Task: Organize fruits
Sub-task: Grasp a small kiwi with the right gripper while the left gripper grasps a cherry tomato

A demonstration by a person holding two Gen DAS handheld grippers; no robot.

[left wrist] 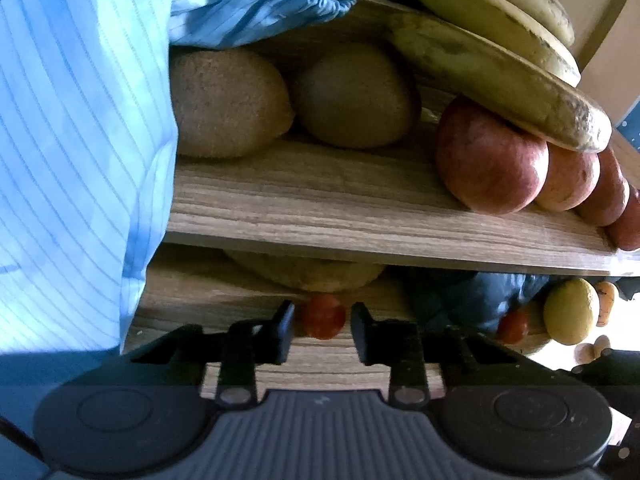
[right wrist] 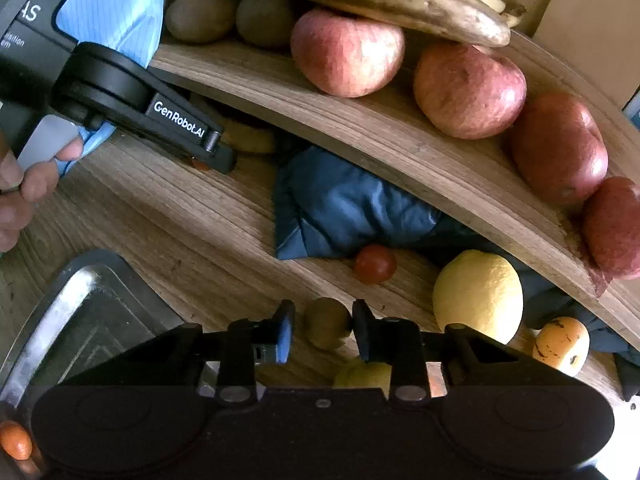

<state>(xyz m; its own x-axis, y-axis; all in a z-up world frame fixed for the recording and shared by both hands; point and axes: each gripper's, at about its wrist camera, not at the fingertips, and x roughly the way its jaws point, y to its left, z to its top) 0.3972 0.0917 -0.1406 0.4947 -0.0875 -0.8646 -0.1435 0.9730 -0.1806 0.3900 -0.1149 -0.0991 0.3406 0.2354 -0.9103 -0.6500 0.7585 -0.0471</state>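
My left tool (left wrist: 322, 322) is clamped on a cherry tomato (left wrist: 323, 316) low in the left view, under the wooden shelf (left wrist: 360, 208) edge. Only the right view shows my right tool (right wrist: 323, 326) pinching a small kiwi (right wrist: 328, 322) on the tabletop (right wrist: 168, 216), a steel tray (right wrist: 72, 304) at lower left, and a lemon (right wrist: 478, 294) just right. Apples (right wrist: 347, 52) and bananas (right wrist: 400, 0) crowd the shelf above.

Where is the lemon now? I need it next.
In the right wrist view, the lemon lies on the lower board, right of the right tongs, below the shelf of apples.
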